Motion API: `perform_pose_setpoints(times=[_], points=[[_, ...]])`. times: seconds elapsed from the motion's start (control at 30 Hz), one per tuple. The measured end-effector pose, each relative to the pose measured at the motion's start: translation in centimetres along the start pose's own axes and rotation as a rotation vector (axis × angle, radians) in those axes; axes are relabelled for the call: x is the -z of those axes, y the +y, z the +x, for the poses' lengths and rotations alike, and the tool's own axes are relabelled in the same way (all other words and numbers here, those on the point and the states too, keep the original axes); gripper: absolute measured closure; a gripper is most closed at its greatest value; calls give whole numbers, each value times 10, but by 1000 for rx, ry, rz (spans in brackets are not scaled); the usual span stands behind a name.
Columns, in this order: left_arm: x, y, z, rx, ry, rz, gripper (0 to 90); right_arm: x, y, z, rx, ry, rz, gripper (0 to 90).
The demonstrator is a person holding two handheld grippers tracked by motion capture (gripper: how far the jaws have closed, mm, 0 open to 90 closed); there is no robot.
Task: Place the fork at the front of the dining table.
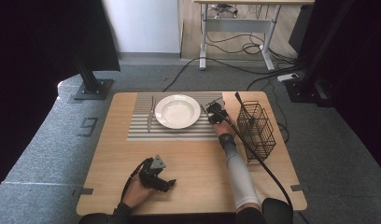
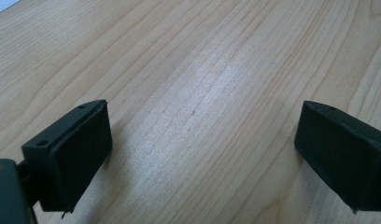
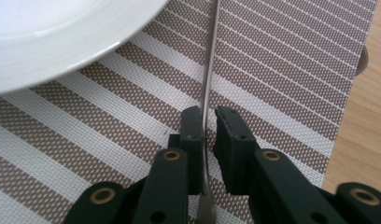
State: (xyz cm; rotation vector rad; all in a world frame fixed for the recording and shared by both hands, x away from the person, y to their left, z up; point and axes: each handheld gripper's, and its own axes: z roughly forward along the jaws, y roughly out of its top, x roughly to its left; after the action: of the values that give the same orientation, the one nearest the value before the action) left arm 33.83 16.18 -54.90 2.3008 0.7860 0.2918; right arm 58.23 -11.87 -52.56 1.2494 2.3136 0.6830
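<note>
two grippers differ: our right gripper [image 3: 208, 122] loosely straddles the utensil handle [image 3: 210, 56] to lay it beside the plate [image 3: 62, 32], our left gripper [image 2: 202, 140] rests spread

Lab or office: grey carpet [image 1: 48, 154], desk [image 1: 240, 18], floor cables [image 1: 235, 46].

Your light wooden table [image 1: 188, 163] carries a brown-and-white striped woven placemat [image 1: 172, 130] at its far side. Just to the mat's right stands a black wire basket [image 1: 257, 126].
</note>
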Motion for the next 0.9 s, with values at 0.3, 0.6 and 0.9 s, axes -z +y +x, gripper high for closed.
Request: perform_pose_setpoints(times=[0.3, 0.6, 0.9], points=[[0, 0, 0, 0, 1, -1, 38, 29, -6, 2, -11, 28, -45, 645], [0, 0, 0, 0, 1, 0, 38, 55, -22, 10, -13, 109, -77, 708], [0, 0, 0, 1, 1, -1, 38, 46, -34, 10, -18, 112, -41, 693]])
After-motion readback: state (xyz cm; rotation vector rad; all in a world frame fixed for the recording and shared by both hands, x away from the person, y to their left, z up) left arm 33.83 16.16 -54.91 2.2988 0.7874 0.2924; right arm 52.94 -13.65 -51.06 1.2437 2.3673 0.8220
